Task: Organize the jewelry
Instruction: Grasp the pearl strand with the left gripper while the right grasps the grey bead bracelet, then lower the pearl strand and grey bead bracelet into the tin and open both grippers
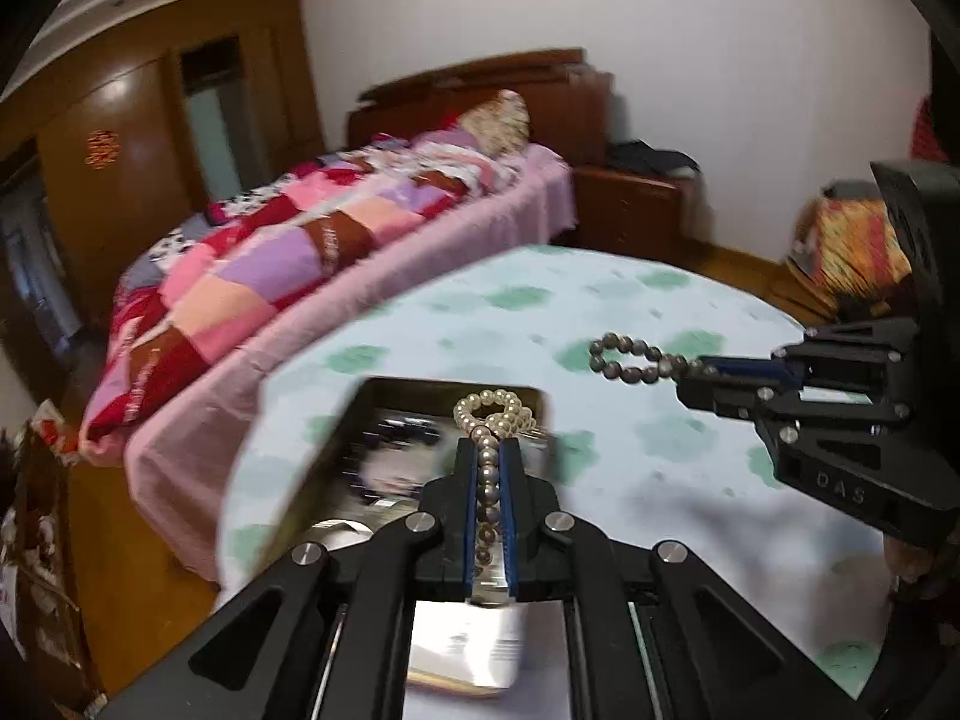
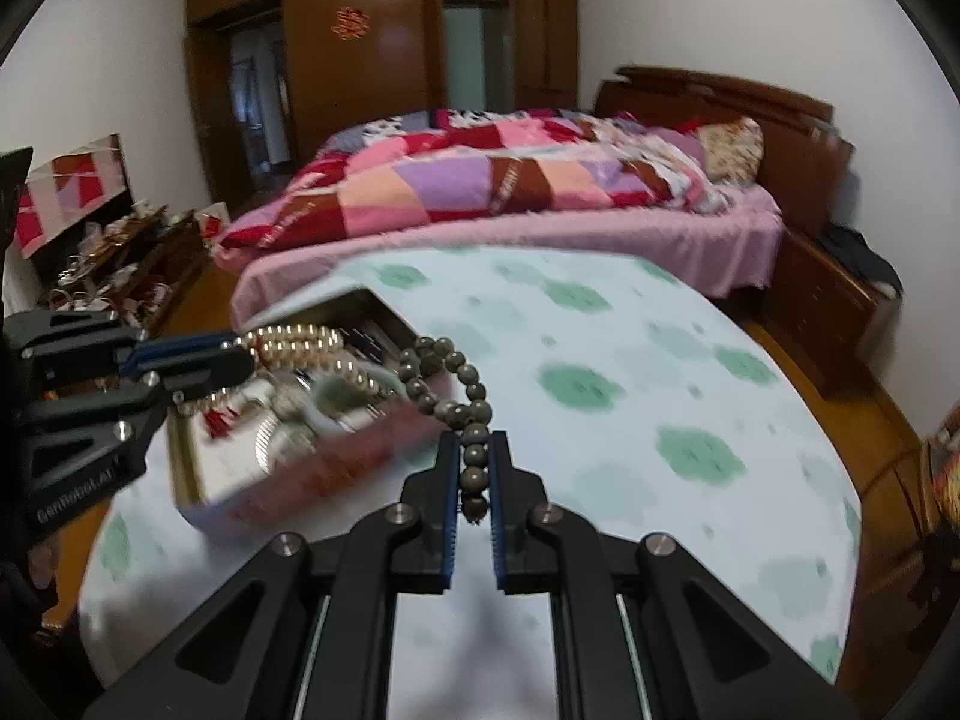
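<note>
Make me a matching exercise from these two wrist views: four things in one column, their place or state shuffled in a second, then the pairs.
Things
1. cream pearl bead strand
2. dark grey-brown bead bracelet
3. open rectangular metal tin
4. round table with green-patterned pale cloth

Place or state
A. stands beside the bed, carrying the tin
B. clamped in the right gripper
C. holds mixed jewelry, sits on the cloth
D. clamped in the left gripper, above the tin

Pairs: 1-D, 2-B, 3-C, 4-A
</note>
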Available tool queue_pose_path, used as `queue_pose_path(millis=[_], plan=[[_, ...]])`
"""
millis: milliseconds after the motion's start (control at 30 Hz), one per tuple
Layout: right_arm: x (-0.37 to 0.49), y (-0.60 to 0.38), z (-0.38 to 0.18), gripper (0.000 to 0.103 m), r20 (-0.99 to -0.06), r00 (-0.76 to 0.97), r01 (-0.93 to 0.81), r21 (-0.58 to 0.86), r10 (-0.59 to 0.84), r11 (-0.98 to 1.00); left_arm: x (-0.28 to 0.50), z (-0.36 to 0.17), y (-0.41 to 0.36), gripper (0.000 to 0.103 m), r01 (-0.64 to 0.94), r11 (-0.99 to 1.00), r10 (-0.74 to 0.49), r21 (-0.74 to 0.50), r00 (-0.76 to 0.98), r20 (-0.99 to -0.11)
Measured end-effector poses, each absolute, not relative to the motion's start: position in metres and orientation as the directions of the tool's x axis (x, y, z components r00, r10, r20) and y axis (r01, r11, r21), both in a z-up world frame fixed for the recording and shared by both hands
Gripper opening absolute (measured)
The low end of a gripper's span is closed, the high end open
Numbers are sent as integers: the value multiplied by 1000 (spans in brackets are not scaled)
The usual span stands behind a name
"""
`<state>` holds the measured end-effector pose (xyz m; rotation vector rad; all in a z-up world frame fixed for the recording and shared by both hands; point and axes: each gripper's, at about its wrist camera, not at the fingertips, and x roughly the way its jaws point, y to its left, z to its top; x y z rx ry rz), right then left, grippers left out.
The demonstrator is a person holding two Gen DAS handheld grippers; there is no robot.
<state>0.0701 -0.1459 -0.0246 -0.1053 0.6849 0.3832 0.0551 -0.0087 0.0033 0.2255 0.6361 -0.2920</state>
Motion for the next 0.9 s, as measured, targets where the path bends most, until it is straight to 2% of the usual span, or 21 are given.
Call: queue_pose_path(millis=[167,333,600,900], plan=[[82,-102,-20,11,-614,693,-457,31,378,889,68,-1,23,5,261,956,-124,137,777,-617],[93,-71,-39,11,-639,658,-501,21,397,865,83,-27,39,5,224,967,-90,122,748,-658],[99,-62,-64,11,-683,629,-500,10,371,866,94,-56,45,6,212,971,-77,107,708,-702],[94,-54,-69,11,-695,618,-517,-8,367,856,96,-62,46,6,212,972,-80,97,694,-715]])
